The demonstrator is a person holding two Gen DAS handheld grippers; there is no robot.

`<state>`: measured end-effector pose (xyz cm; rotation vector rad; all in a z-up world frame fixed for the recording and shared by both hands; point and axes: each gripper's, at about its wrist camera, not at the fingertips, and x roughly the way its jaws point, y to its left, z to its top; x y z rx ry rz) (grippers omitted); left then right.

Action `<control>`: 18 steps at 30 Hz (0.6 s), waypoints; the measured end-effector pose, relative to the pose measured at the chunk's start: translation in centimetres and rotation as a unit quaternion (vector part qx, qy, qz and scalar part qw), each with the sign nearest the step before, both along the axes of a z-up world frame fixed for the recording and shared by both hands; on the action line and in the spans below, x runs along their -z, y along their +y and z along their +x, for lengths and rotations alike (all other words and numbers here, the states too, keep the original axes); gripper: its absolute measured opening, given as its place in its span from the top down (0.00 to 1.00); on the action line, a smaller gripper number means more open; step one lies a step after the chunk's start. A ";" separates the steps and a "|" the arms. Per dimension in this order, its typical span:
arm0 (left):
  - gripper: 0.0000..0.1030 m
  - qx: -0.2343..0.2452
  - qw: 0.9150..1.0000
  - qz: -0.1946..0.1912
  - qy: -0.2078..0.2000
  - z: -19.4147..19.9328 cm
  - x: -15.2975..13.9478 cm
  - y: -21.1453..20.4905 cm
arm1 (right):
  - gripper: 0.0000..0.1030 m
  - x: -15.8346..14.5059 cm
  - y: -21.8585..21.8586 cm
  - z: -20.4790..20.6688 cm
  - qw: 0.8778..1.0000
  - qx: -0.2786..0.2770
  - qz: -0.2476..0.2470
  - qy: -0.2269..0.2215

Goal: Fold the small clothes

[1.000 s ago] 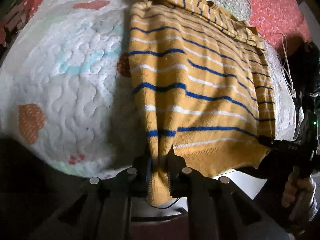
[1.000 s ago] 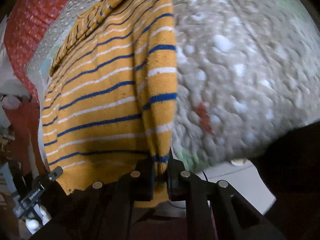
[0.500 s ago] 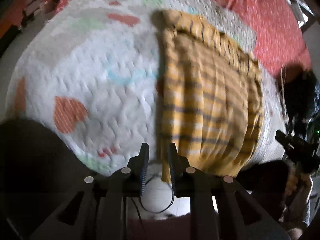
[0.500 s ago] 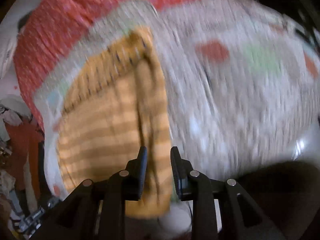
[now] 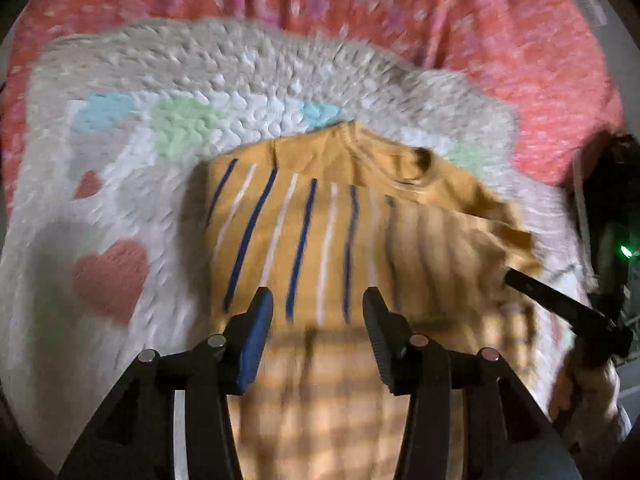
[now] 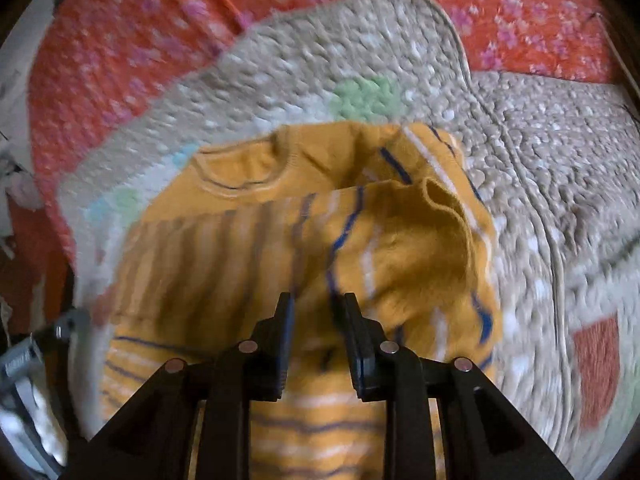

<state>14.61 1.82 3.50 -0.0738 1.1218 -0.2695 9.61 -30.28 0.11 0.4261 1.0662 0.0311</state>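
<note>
Both my claws open, gripping nothing: left claw (image 5: 318,310) and right claw (image 6: 318,312) over striped sweater (image 5: 320,232) mid-frame on quilt (image 5: 240,76)

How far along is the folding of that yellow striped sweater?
One fold looks done: the sweater lies doubled over on the quilt, its hem flap up near the collar. Nothing is in hand: the left gripper and right gripper both stand open above it. Left to do: the right side of the flap is rumpled, so smoothing and probably another fold.
</note>
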 end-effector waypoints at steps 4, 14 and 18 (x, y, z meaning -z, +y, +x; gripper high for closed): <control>0.56 -0.042 0.996 0.054 0.053 4.3 5.1 0.7 | 0.84 2.3 -3.8 1.5 0.999 0.020 0.033 0.013; 0.54 -0.088 0.992 -0.060 0.062 -0.7 1.8 8.0 | 0.57 0.0 -10.7 -4.2 0.985 0.167 0.051 -0.009; 0.52 -0.092 0.987 -0.108 0.072 -7.7 1.0 10.3 | 0.45 0.0 -9.2 -11.0 0.983 0.153 0.100 -0.006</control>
